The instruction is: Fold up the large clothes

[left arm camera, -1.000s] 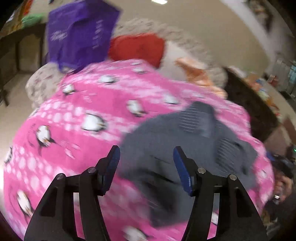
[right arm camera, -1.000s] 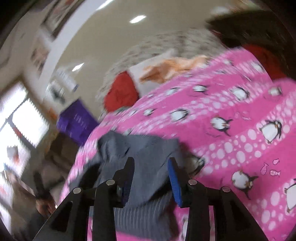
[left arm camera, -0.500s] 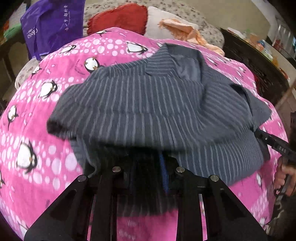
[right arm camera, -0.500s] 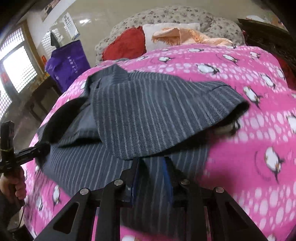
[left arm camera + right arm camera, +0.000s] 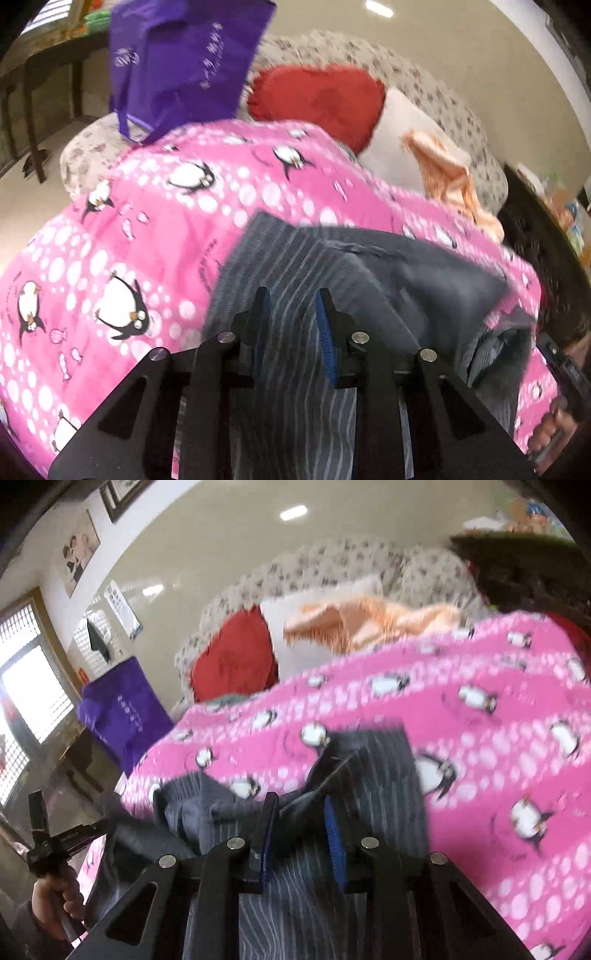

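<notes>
A grey pinstriped garment (image 5: pixel 424 280) lies on a pink penguin blanket (image 5: pixel 166 221) spread over a bed. My left gripper (image 5: pixel 291 295) is shut on the garment's near edge, and striped cloth runs up between its fingers. My right gripper (image 5: pixel 300 801) is shut on the same garment (image 5: pixel 384 760) further along that edge, with folds bunched to its left. The cloth stretches from both grippers out onto the blanket (image 5: pixel 480 738). A hand (image 5: pixel 546 439) holds the right gripper at the lower right of the left wrist view. Another hand (image 5: pixel 55 897) shows at the lower left of the right wrist view.
At the head of the bed lie a red cushion (image 5: pixel 321 99), a white pillow (image 5: pixel 295 627) and an orange cloth (image 5: pixel 450 177). A purple bag (image 5: pixel 184 62) hangs at the far left by a dark table (image 5: pixel 37 74). Dark furniture (image 5: pixel 535 229) borders the right side.
Both grippers closed on the garment's near edge and have drawn it back towards me. It covers less of the blanket now, and both views have tilted up towards the pillows.
</notes>
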The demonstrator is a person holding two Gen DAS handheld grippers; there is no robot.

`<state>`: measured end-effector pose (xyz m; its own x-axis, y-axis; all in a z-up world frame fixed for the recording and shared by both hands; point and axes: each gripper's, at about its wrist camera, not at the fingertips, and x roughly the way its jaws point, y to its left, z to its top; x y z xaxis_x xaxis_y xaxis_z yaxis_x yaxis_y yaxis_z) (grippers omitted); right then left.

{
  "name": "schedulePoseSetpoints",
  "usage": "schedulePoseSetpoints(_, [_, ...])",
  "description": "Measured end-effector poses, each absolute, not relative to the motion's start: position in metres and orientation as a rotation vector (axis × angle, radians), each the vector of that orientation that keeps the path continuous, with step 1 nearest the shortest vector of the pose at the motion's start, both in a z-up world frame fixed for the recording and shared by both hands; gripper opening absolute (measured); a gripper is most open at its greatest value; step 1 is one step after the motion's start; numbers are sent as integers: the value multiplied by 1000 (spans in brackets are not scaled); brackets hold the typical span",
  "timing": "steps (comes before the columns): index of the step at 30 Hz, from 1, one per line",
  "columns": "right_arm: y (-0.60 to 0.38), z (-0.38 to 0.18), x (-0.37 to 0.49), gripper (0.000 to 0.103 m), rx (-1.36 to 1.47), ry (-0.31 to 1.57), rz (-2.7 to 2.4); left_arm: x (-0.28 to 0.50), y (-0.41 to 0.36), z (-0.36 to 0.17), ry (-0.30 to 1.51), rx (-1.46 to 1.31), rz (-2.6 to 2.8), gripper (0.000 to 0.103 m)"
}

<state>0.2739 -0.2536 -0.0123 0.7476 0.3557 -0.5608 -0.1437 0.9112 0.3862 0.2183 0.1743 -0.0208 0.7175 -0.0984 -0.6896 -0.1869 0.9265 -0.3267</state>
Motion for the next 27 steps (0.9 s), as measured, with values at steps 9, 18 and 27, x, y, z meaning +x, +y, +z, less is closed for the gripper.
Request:
schedulePoseSetpoints(9, [-202, -22, 231, 26, 167, 699, 428, 209, 138, -52, 768, -254, 20, 24])
schedulePoseSetpoints(18, [-187, -78, 285, 8, 59, 816, 275, 190, 166, -87, 747, -360, 30, 23])
schedulePoseSetpoints(27, [-201, -89, 286, 0, 132, 779, 247, 193, 168, -90, 752, -402, 11, 23])
